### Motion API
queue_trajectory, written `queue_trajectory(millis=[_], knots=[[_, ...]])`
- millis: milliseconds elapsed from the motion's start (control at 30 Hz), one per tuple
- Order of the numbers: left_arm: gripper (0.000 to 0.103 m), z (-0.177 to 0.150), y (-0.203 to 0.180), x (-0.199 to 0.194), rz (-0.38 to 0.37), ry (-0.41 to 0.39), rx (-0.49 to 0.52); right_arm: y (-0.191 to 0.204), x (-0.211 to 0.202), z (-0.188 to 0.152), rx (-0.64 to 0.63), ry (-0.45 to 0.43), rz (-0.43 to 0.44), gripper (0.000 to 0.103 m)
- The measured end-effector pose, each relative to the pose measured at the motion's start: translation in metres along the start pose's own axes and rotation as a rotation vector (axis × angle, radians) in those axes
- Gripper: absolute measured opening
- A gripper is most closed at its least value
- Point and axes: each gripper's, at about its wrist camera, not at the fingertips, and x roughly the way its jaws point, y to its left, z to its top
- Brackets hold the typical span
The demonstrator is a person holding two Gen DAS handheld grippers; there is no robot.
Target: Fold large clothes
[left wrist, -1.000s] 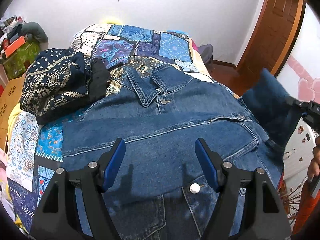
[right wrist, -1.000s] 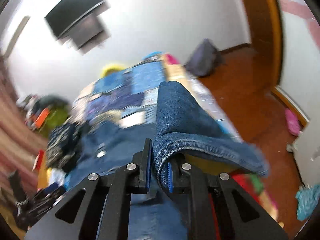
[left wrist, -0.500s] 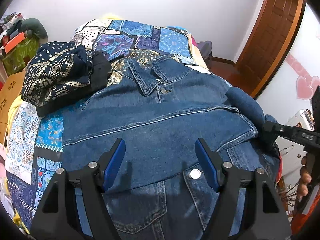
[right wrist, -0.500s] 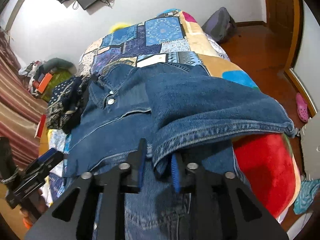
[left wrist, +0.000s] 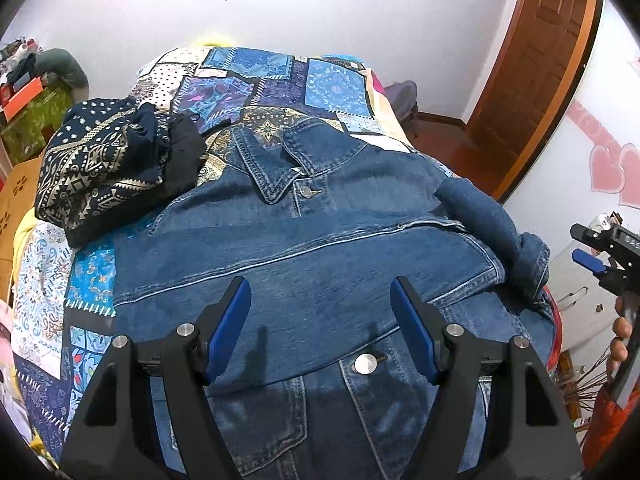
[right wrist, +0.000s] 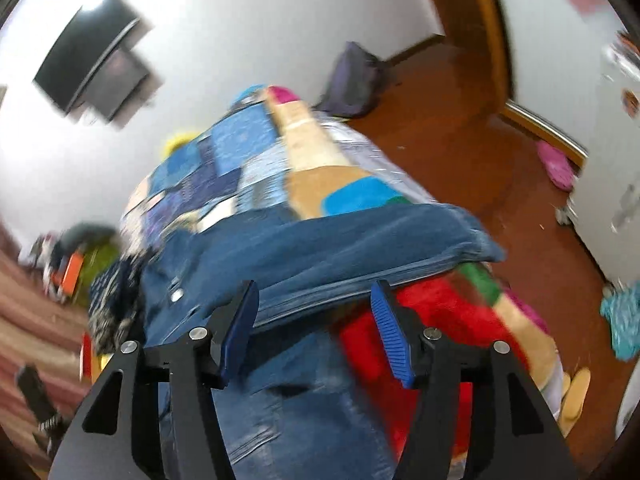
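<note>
A second ago my right gripper (right wrist: 314,330) was clamped on the jacket sleeve (left wrist: 492,232) and holding it up off the bed, well to the right of the denim jacket (left wrist: 304,264). I have since carried the sleeve down and inward, so it now lies draped across the jacket's right shoulder, its cuff hanging at the right edge of the bed. The jaws are opening, and the pads no longer press the denim; the fabric lies beyond and below them. In the left wrist view the right gripper has drawn back from the cloth to the far right edge, with blue pad showing, clear of the sleeve.
</note>
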Motion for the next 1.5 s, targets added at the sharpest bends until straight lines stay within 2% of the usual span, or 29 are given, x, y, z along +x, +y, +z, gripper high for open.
queue_trajectory(millis=[133, 367, 567, 633, 667, 700, 800, 933, 1067, 1200, 1367, 1500], knots=[[0.071, 0.002, -0.005, 0.008, 0.004, 0.013, 0.006, -0.027, 0.021, 0.007, 0.089, 0.035, -0.018, 0.054], [0.071, 0.005, -0.006, 0.018, 0.003, 0.029, 0.004, -0.056, 0.073, 0.005, 0.245, 0.164, 0.047, 0.055], [0.071, 0.004, -0.003, 0.022, 0.003, 0.037, -0.007, -0.072, 0.092, 0.013, 0.330, 0.145, 0.093, 0.057], [0.071, 0.004, -0.002, 0.021, 0.005, 0.038, -0.008, -0.074, 0.098, 0.016, 0.337, 0.143, 0.082, 0.045], [0.071, 0.004, -0.001, 0.020, 0.006, 0.035, -0.008, -0.075, 0.098, 0.018, 0.336, 0.141, 0.062, 0.032], [0.071, 0.004, 0.000, 0.018, 0.008, 0.031, -0.006, -0.075, 0.096, 0.019, 0.327, 0.138, 0.048, 0.023], [0.071, 0.004, 0.002, 0.012, 0.019, 0.015, 0.003, -0.065, 0.084, 0.024, 0.283, 0.109, 0.031, 0.015], [0.071, 0.002, 0.006, 0.001, 0.025, -0.015, 0.009, -0.037, 0.055, 0.031, 0.164, 0.018, 0.006, 0.011], [0.071, 0.001, 0.012, -0.010, 0.019, -0.048, 0.007, 0.008, 0.018, 0.039, 0.035, -0.062, 0.054, 0.010], [0.071, -0.003, 0.025, -0.020, 0.013, -0.074, -0.004, 0.068, -0.017, 0.039, -0.111, -0.128, 0.140, 0.010], [0.071, -0.010, 0.047, -0.035, 0.019, -0.100, -0.031, 0.144, -0.033, 0.023, -0.274, -0.131, 0.251, 0.009], [0.071, -0.019, 0.072, -0.049, 0.041, -0.118, -0.070, 0.202, -0.024, -0.007, -0.409, -0.074, 0.318, 0.009]])
